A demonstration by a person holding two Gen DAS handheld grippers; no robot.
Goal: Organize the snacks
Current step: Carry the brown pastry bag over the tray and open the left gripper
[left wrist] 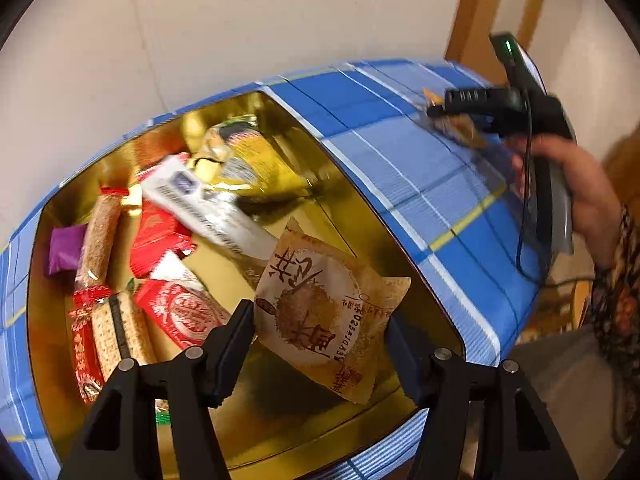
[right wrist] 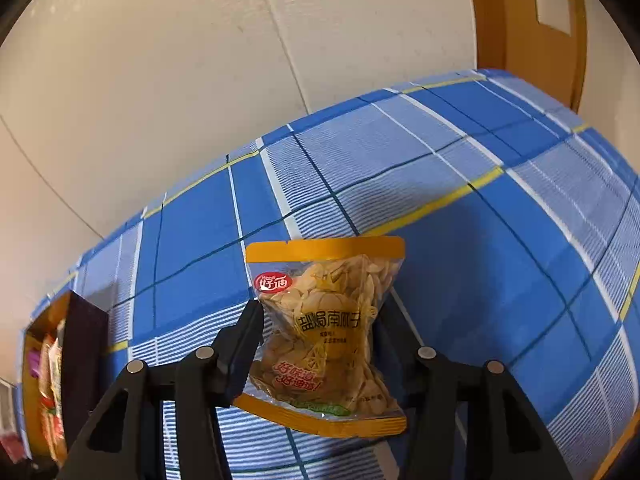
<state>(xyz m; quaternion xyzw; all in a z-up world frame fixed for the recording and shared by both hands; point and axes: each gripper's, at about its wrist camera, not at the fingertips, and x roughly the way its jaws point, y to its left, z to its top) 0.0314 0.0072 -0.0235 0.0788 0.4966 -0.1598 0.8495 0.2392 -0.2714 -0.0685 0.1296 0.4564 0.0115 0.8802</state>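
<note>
My left gripper (left wrist: 320,320) is over the gold tin box (left wrist: 360,208), its jaws on either side of a brown round-cake packet (left wrist: 324,312); I cannot tell whether they grip it. The box holds several snacks: a yellow bag (left wrist: 256,160), a white packet (left wrist: 208,204), red packets (left wrist: 160,236), cracker sticks (left wrist: 100,236), a purple packet (left wrist: 64,248). My right gripper (right wrist: 320,328) is shut on a clear and yellow pumpkin seed bag (right wrist: 328,332), held above the blue plaid tablecloth (right wrist: 480,240). The right gripper also shows in the left wrist view (left wrist: 448,114).
The blue plaid tablecloth (left wrist: 420,160) covers the table against a white wall. A wooden door frame (right wrist: 520,20) stands at the back right. The box (right wrist: 44,360) shows at the far left of the right wrist view.
</note>
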